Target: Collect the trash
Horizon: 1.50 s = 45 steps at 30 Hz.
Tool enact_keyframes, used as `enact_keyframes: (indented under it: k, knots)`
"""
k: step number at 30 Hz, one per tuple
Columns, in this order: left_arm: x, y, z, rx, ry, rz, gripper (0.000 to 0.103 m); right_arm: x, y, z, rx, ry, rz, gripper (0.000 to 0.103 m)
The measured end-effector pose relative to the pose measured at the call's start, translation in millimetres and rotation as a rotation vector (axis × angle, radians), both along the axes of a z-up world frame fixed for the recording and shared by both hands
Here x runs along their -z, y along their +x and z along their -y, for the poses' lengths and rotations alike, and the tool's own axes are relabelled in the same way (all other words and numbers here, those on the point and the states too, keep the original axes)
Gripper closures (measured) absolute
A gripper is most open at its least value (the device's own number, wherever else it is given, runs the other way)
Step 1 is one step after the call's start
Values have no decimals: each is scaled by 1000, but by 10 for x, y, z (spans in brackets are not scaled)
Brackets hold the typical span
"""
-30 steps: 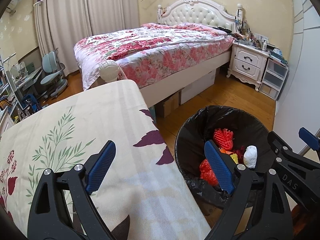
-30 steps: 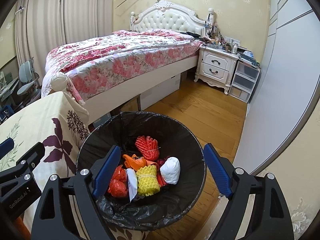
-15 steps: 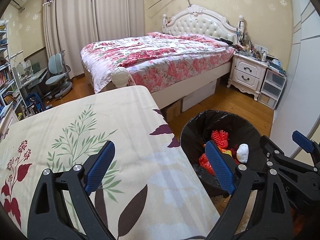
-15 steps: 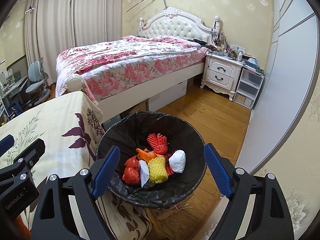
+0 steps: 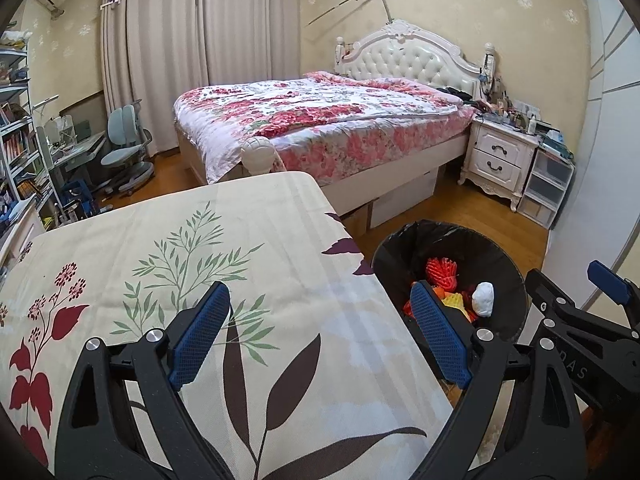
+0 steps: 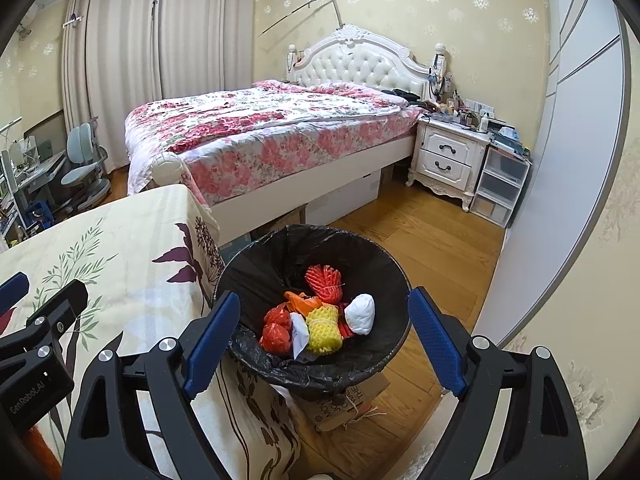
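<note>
In the left wrist view, the left gripper's finger (image 5: pixel 438 338) covers part of the bin (image 5: pixel 508 280) and the trash in it. The right gripper (image 5: pixel 600 320) is cut off by the right edge. In the right wrist view the bin (image 6: pixel 384 268) hides most of a cardboard box (image 6: pixel 344 404) under it. Items on the nightstand (image 6: pixel 448 156) are too small to identify. The desk (image 5: pixel 76 152) at far left is cluttered and unclear.

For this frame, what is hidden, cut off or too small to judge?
- Trash bin bottom: right wrist view, buried under the trash.
- Bin contents: left wrist view, partly behind the left tongs.
- Table near edge: left wrist view, cut off by the frame and tongs.
- Nightstand clutter: both views, too small to identify.
- Right tongs: open, empty.
</note>
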<state>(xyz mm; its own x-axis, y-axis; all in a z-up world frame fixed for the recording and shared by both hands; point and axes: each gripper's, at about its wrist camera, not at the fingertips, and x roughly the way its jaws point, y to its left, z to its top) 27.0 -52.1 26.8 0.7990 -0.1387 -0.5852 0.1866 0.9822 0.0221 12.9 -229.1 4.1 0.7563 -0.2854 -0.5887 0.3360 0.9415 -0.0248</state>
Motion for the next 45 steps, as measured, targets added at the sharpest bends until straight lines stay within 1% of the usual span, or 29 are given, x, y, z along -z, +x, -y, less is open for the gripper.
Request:
enact_keyframes:
  k: [4,17,45]
  knots:
    - [-5,-73,-66,-10,-8,3,13,14,-58,-39,-10,-4,-1,20]
    - [-18,-255,-142,-21,5,19,13,15,-218,-118,-41,-2,12,19]
    - [-26,-280,-154,-26,1,20,13,15,-223,-147,-41,-4,15,19]
